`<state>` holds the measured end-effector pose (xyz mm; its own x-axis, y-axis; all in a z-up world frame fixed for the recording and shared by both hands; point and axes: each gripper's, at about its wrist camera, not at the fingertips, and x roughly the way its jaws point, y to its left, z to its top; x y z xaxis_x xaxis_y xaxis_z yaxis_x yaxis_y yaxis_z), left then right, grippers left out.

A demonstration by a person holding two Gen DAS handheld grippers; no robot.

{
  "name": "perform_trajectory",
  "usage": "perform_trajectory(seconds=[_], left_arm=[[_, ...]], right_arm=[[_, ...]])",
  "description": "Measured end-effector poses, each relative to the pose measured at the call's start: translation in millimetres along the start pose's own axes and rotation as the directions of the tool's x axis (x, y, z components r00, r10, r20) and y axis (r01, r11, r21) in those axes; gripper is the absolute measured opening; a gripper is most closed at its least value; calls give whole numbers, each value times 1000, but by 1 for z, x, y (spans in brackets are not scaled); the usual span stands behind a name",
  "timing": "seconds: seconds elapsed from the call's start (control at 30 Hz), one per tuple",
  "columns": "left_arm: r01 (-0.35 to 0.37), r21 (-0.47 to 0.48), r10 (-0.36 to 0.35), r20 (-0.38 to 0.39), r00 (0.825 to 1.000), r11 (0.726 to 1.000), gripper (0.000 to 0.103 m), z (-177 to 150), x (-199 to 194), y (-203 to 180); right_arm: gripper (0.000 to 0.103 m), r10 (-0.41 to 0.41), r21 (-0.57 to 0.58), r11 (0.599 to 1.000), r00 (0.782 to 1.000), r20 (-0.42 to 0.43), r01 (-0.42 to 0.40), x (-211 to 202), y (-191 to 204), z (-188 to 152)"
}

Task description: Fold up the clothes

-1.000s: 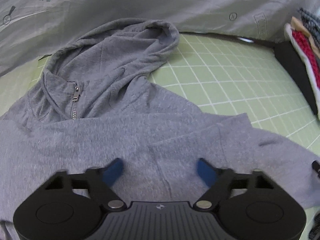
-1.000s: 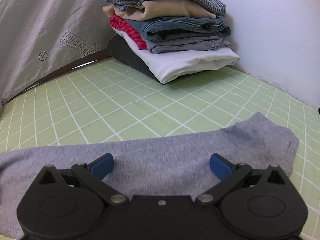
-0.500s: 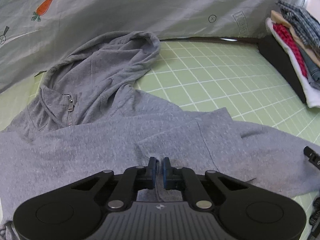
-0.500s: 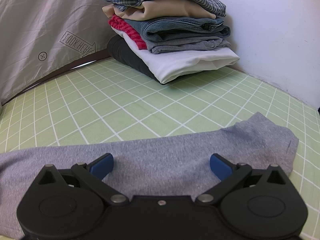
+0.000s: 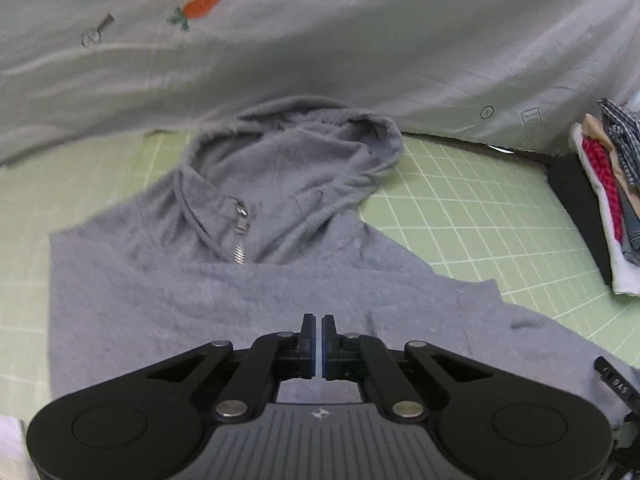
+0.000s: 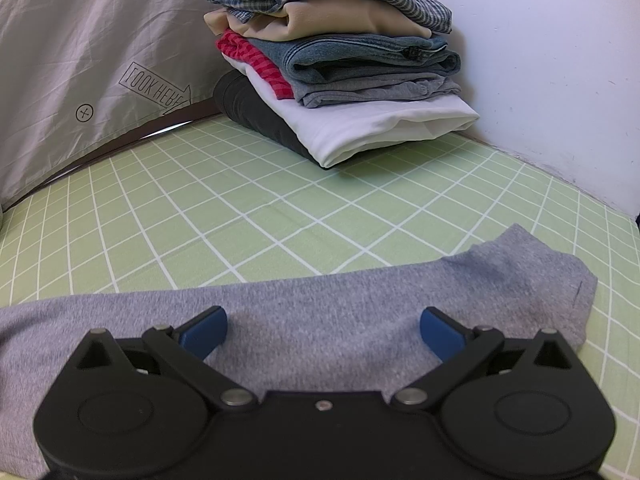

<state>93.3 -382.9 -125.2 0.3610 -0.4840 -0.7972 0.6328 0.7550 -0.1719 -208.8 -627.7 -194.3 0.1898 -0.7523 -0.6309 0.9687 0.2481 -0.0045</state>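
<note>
Green gridded mat (image 6: 280,216) under grey hoodie (image 5: 224,288). Left claw (image 5: 318,340) pinched together on a fold of hoodie fabric below the zipper (image 5: 240,240). Right claw (image 6: 324,332) spread apart over the sleeve (image 6: 500,292); folded stack (image 6: 340,60) beyond the sleeve.

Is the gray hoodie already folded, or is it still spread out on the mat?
Mostly spread. The gray hoodie lies flat on the green grid mat, hood out and one sleeve stretched sideways.
</note>
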Motion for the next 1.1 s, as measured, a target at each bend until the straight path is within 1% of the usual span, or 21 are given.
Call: perform_trajectory(seconds=[0.03,0.1,0.13,0.2,0.33,0.47,0.6,0.67,0.73,0.77,0.8,0.93,1.0,1.03,1.1], left_arm=[[11,11,-11,-16,1000,1000,11,-1,6,-3],[33,32,-31,-54,998,999,18,-4,18,-13],[47,36,-45,-75,996,998,20,-6,24,-18],[72,39,-68,-104,992,997,20,-8,33,-25],[94,40,-88,-137,987,995,24,-10,46,-35],[105,22,-101,-139,985,994,25,-9,49,-38],[114,-6,-114,-143,983,993,32,-9,49,-38],[116,-8,-116,-143,983,993,33,-9,48,-39],[115,16,-112,-138,984,993,29,-11,48,-41],[112,30,-107,-137,985,993,25,-11,48,-42],[111,35,-106,-133,985,993,5,-11,48,-42],[115,36,-111,-111,988,993,4,-9,42,-38],[109,34,-106,-85,991,993,4,-7,34,-32],[103,34,-100,-71,992,994,4,-6,29,-28],[69,36,-68,-33,997,997,4,-2,16,-16]], right_arm=[[103,0,0,1000,1000,0,0,0,0,0],[103,-1,1,1000,1000,0,1,0,0,0],[103,-2,1,1000,1000,0,2,0,0,0],[103,-2,2,1000,1000,0,2,0,0,0],[103,0,1,1000,1000,0,0,1,0,0],[103,1,0,1000,1000,0,-1,1,0,0],[103,2,-2,1000,1000,-1,-2,2,0,1],[103,3,-2,1000,1000,-1,-3,2,0,1],[103,3,-2,1000,1000,-1,-3,2,0,1],[103,3,-2,1000,1000,-1,-3,2,0,1],[103,3,-2,1000,1000,-1,-3,3,-1,1],[103,2,-1,1000,1000,-1,-2,2,-1,1],[103,2,-1,1000,1000,-1,-2,2,-1,1],[103,3,-1,1000,1000,-1,-3,2,-1,1],[103,3,-1,1000,1000,-1,-3,3,-1,1]])
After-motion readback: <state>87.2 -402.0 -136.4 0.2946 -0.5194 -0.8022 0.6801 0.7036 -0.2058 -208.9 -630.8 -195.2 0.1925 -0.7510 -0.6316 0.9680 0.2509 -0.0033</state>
